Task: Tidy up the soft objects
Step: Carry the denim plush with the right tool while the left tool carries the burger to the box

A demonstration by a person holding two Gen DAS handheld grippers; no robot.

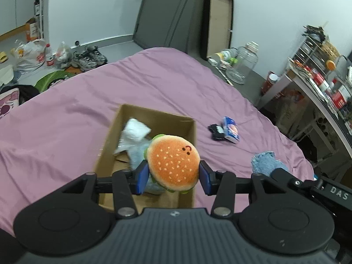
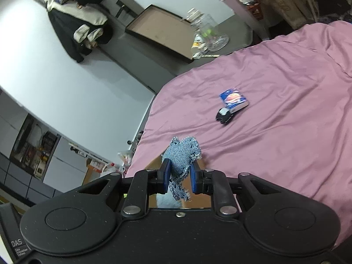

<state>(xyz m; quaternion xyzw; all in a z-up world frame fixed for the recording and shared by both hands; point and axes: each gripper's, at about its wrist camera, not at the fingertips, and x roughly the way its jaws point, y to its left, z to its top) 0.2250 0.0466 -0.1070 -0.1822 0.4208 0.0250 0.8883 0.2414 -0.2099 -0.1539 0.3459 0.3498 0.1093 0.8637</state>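
Left gripper (image 1: 173, 176): fingers pinch burger plush (image 1: 173, 161) at its sides, above near end of cardboard box (image 1: 154, 114). Grip soft and shallow; plush can squeeze out, fall on box rim, roll to bed (image 1: 77, 92).

Right gripper (image 2: 177, 177): fingers pinch denim scrap (image 2: 182, 158); loose frayed tail hangs below, can snag.

Farther on bed: black bundle (image 2: 224, 116) touching blue packet (image 2: 234, 99), not yet collected.

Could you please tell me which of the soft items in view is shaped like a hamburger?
The burger plush, held between the left gripper fingers above the cardboard box. The denim piece in the right gripper is plain blue cloth.
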